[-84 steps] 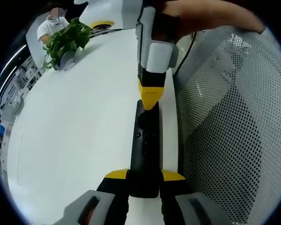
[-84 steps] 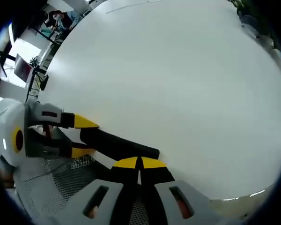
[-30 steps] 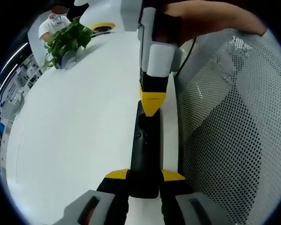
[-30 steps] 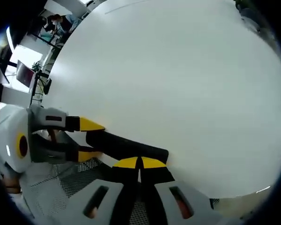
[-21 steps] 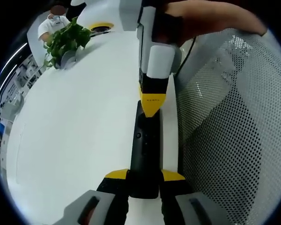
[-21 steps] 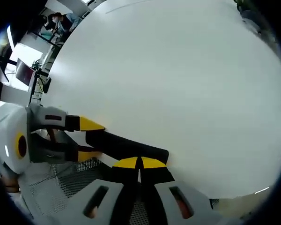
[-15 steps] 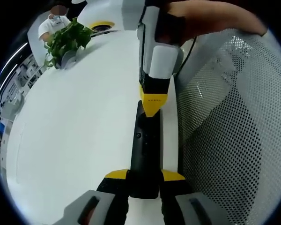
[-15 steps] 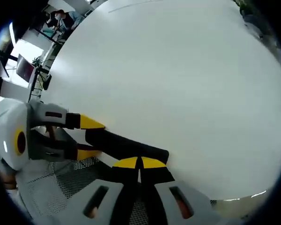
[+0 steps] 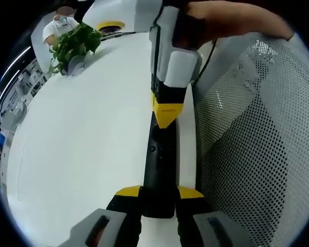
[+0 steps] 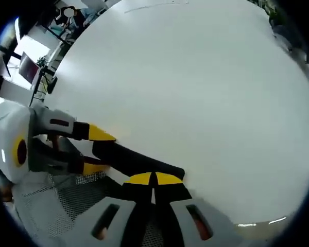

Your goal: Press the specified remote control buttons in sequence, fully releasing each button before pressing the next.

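Left claw [image 9: 158, 198] grips remote [image 9: 159, 164]; closed right claw [image 9: 166, 110] touches it.

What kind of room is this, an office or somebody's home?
Most likely an office or lab, not a home. A big white table carries a potted plant, a mesh chair back stands beside it, and desks with a monitor fill the background.

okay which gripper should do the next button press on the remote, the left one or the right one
Probably the right. The left gripper is shut on the near end of the remote, holding it steady on the table. The right gripper, jaws together, has its tip at the remote's button end.
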Motion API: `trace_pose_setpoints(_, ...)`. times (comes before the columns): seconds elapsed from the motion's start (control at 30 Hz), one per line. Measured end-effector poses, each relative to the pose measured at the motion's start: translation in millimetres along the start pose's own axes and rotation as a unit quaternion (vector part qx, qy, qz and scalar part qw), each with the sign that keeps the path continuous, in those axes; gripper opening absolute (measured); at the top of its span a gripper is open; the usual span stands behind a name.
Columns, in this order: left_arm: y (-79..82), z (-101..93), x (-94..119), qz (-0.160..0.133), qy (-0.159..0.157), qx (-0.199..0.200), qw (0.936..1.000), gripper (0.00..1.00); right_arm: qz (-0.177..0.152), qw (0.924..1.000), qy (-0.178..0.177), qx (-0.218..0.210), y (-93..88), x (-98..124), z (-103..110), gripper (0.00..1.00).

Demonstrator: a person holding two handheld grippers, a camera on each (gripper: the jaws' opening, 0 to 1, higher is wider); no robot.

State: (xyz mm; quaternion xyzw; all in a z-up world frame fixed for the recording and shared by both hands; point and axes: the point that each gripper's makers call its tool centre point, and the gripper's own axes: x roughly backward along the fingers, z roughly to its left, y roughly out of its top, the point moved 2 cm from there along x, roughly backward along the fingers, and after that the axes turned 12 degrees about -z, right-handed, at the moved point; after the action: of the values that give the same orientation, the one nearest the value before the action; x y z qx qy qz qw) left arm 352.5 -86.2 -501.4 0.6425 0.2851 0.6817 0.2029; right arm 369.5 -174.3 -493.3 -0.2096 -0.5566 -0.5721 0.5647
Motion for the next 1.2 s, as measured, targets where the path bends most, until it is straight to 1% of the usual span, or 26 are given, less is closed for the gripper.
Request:
trace_pose_setpoints(0.07, 0.0, 0.0, 0.0, 0.0, 0.0, -0.001, 1.0, 0.25, -0.009, 0.9999, -0.003, 0.01, 2.2, 0.0, 0.0, 0.0)
trace_pose_setpoints(0.2, 0.0, 0.1, -0.2, 0.0, -0.001, -0.001, 1.0, 0.25, -0.009, 0.9999, 0.007, -0.001, 2.0, -1.9, 1.2, 0.0)
trace_pose_setpoints(0.3, 0.0, 0.1, -0.2, 0.0, -0.001, -0.001, 1.0, 0.25, -0.016, 0.9998, 0.015, -0.003, 4.0, -2.7, 4.3, 0.0)
trace_pose_setpoints(0.37, 0.1, 0.1, -0.2, 0.001, -0.001, -0.002, 1.0, 0.25, -0.023, 0.9996, 0.014, 0.007, 6.5, -3.7, 5.7, 0.0)
trace_pose_setpoints(0.43, 0.1, 0.1, -0.2, 0.001, -0.001, -0.001, 1.0, 0.25, -0.02, 0.9996, 0.007, 0.018, 5.6, -5.3, 4.2, 0.0)
trace_pose_setpoints(0.53, 0.0, 0.2, -0.4, 0.001, 0.0, 0.001, 1.0, 0.25, -0.018, 0.9995, 0.005, 0.025, 4.6, -7.1, 3.5, 0.0)
trace_pose_setpoints(0.63, 0.1, 0.1, -0.5, 0.001, 0.002, 0.005, 1.0, 0.25, -0.022, 0.9991, 0.003, 0.035, 5.2, -7.9, 3.4, 0.0)
trace_pose_setpoints(0.7, 0.3, 0.4, -0.6, 0.002, 0.002, 0.005, 1.0, 0.25, -0.031, 0.9975, -0.001, 0.063, 3.9, -7.9, 4.7, 0.0)
trace_pose_setpoints(0.77, 0.4, 0.4, -0.7, 0.002, 0.003, 0.006, 1.0, 0.25, -0.034, 0.9967, -0.003, 0.074, 3.2, -7.9, 5.7, 0.0)
trace_pose_setpoints(0.8, 0.4, 0.4, -0.8, 0.002, 0.003, 0.006, 1.0, 0.25, -0.035, 0.9966, -0.002, 0.075, 3.2, -7.9, 5.7, 0.0)
trace_pose_setpoints(0.93, 0.4, 0.9, -0.9, 0.003, 0.003, 0.007, 1.0, 0.25, -0.041, 0.9978, 0.004, 0.053, 4.2, -6.8, 3.5, 0.0)
trace_pose_setpoints(0.97, 0.5, 0.9, -1.0, 0.003, 0.003, 0.007, 1.0, 0.25, -0.041, 0.9982, 0.005, 0.044, 4.3, -6.4, 3.7, 0.0)
trace_pose_setpoints(1.07, 0.5, 0.7, -0.9, 0.002, 0.004, 0.007, 1.0, 0.25, -0.035, 0.9986, 0.005, 0.04, 4.8, -5.9, 5.1, 0.0)
trace_pose_setpoints(1.13, 0.4, 0.7, -0.9, 0.002, 0.005, 0.007, 1.0, 0.25, -0.031, 0.9985, 0.002, 0.045, 4.8, -6.1, 6.2, 0.0)
trace_pose_setpoints(1.2, 0.4, 0.7, -0.8, 0.002, 0.005, 0.007, 1.0, 0.25, -0.035, 0.9969, 0.001, 0.071, 4.5, -5.9, 6.7, 0.0)
